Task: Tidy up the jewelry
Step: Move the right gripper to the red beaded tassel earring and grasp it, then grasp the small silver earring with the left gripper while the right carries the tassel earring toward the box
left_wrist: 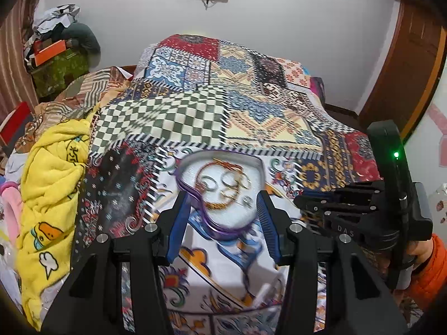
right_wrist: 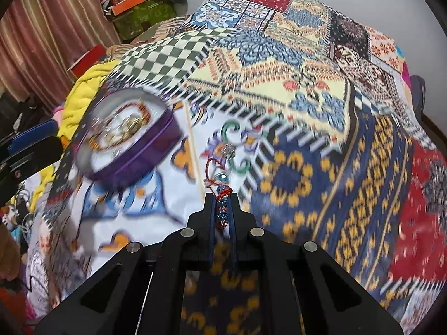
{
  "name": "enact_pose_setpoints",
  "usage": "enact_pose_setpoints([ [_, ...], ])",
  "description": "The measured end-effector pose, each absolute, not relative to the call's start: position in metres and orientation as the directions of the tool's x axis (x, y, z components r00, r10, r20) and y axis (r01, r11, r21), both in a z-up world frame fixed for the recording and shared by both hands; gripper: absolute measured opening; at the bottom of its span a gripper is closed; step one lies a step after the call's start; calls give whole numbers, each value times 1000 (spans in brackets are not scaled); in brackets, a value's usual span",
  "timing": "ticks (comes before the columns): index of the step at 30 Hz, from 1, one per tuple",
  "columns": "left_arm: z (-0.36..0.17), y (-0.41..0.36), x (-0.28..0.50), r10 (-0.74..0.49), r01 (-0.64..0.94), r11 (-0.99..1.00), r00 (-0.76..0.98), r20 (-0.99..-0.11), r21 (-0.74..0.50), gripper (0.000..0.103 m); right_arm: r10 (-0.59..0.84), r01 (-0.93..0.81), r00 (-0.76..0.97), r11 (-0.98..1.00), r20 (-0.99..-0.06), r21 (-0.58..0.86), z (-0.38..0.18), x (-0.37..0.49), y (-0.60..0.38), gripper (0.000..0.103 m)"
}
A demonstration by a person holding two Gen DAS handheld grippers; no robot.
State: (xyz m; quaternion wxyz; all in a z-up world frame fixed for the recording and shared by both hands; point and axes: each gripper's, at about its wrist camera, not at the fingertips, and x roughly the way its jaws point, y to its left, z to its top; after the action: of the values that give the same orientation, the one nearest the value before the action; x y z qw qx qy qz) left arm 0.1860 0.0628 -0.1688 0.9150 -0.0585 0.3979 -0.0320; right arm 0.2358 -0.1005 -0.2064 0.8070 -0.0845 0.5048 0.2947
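Observation:
A purple heart-shaped tin [left_wrist: 223, 227] lies on the patchwork bedspread [left_wrist: 173, 117], holding a tangle of gold and red-brown jewelry [left_wrist: 223, 184]. My left gripper [left_wrist: 223, 195] is open, its blue-padded fingers [left_wrist: 178, 223] standing either side of the tin's near end; whether they touch it is unclear. In the right wrist view the tin [right_wrist: 134, 156] sits at the left, blurred. My right gripper [right_wrist: 222, 198] is shut on a red cord bracelet with blue beads [right_wrist: 220, 184], which sticks out past the tips above the bedspread. The right gripper [left_wrist: 301, 199] also shows beside the tin.
A yellow cartoon-print blanket [left_wrist: 50, 195] is heaped at the bed's left edge. Boxes and clutter [left_wrist: 53, 47] are piled in the far left corner by a striped curtain [right_wrist: 56, 28]. A wooden door [left_wrist: 402, 78] stands at the right. An orange sleeve [left_wrist: 430, 268] holds the right gripper.

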Motion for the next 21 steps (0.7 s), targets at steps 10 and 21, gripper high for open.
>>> enact_pose_setpoints([
  [10, -174, 17, 165, -196, 96, 980, 617, -763, -174, 48, 345, -577, 320, 810, -882, 107, -200, 192, -138, 8],
  [21, -192, -31, 217, -245, 151, 969, 552, -797, -194, 35, 333, -490, 409, 866, -850, 104, -185, 205, -185, 8],
])
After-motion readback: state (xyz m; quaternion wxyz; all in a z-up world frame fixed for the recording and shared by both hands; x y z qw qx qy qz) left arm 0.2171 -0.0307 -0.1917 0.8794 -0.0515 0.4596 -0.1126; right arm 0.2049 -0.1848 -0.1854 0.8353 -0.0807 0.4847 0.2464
